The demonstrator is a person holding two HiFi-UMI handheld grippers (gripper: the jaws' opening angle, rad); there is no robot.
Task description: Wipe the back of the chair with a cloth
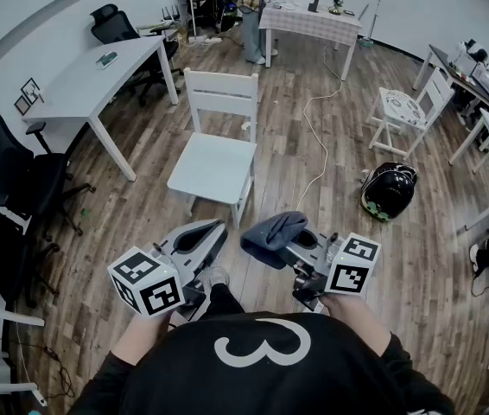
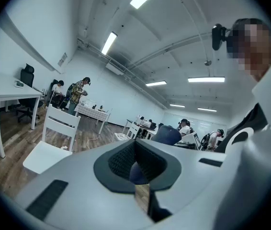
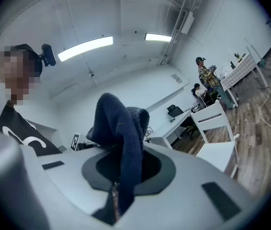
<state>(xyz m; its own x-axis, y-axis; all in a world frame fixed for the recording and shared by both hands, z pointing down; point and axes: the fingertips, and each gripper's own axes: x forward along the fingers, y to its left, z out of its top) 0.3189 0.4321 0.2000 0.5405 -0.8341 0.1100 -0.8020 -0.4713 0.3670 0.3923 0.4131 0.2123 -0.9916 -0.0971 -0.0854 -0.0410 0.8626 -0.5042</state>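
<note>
Navy cloth (image 3: 121, 138) clamped in right gripper's (image 1: 295, 249) fingers; left gripper (image 1: 210, 233) closed, empty; white chair (image 1: 219, 145) well beyond them, wiping apparently unstarted.

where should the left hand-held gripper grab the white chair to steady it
Probably the top rail of the white chair: a thin upright slat with a gap beneath. Come down from above, on the seat side that faces you.

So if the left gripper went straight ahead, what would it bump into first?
Probably the dark blue cloth that the right gripper holds; it sits right past the tips of the left gripper in its own view. Depth is hard to judge, so it might just miss.
</note>
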